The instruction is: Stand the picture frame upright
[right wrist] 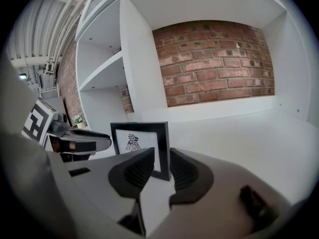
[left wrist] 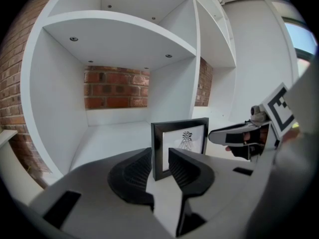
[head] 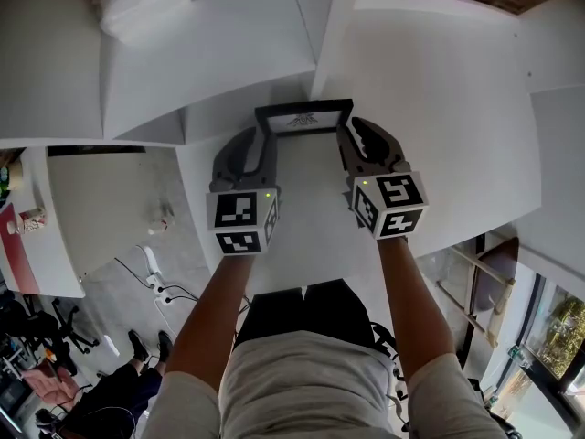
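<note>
1. left hand-held gripper [left wrist: 160, 159]: jaws apart, with the left edge of the picture frame [left wrist: 180, 139] between them and a gap showing. it guards rather than grips.
2. right hand-held gripper [right wrist: 162, 157]: jaws apart too, flanking the right edge, likely in case the frame tips.
3. the picture frame stands upright on the white shelf [left wrist: 109, 133], seemingly unsupported.

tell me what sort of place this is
Likely an indoor office or workshop, though that's a guess: a white built-in shelf unit backed by a brick wall, a small picture frame standing upright on one shelf, and, down on the floor, office chairs and loose cables.
</note>
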{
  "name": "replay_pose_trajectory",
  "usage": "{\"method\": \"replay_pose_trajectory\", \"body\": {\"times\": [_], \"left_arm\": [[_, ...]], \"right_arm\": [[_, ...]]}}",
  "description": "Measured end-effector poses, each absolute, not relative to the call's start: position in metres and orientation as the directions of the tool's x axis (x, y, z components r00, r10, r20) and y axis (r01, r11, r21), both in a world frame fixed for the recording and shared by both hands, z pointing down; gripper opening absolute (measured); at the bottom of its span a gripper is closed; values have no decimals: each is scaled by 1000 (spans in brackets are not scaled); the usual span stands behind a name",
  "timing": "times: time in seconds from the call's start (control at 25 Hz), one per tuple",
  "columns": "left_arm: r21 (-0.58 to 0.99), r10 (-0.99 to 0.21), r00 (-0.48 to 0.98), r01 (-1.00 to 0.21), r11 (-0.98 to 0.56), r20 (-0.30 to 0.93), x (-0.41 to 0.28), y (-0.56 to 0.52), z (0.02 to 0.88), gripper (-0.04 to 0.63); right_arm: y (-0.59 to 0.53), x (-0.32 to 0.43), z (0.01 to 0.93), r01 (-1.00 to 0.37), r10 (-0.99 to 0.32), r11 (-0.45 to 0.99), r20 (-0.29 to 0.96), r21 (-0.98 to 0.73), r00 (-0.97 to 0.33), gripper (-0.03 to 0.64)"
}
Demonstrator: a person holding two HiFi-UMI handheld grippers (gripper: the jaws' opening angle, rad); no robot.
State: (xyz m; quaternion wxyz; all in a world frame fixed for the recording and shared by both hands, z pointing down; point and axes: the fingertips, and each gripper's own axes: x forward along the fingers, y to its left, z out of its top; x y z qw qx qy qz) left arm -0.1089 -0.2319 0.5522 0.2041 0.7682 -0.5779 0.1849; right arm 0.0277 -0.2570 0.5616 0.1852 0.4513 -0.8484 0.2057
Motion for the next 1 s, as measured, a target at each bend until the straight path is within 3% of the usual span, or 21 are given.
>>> {"method": "replay_pose_trajectory", "body": {"times": [0.48, 0.72, 1.0], "left_arm": [[70, -808, 284, -954, -290, 517, -105, -202, 524, 108], [81, -806, 294, -952, -296, 513, -99, -174, 500, 37], [73, -782, 357, -925, -374, 511, -83, -130, 466, 15]], "right_arm": [[-229, 28, 527, -817, -674, 550, 484, -175, -558, 81], [-204, 27, 499, -783, -652, 601, 469, -158, -595, 80], [-166, 30, 475, -752, -608, 638, 493, -163, -623, 34]]}}
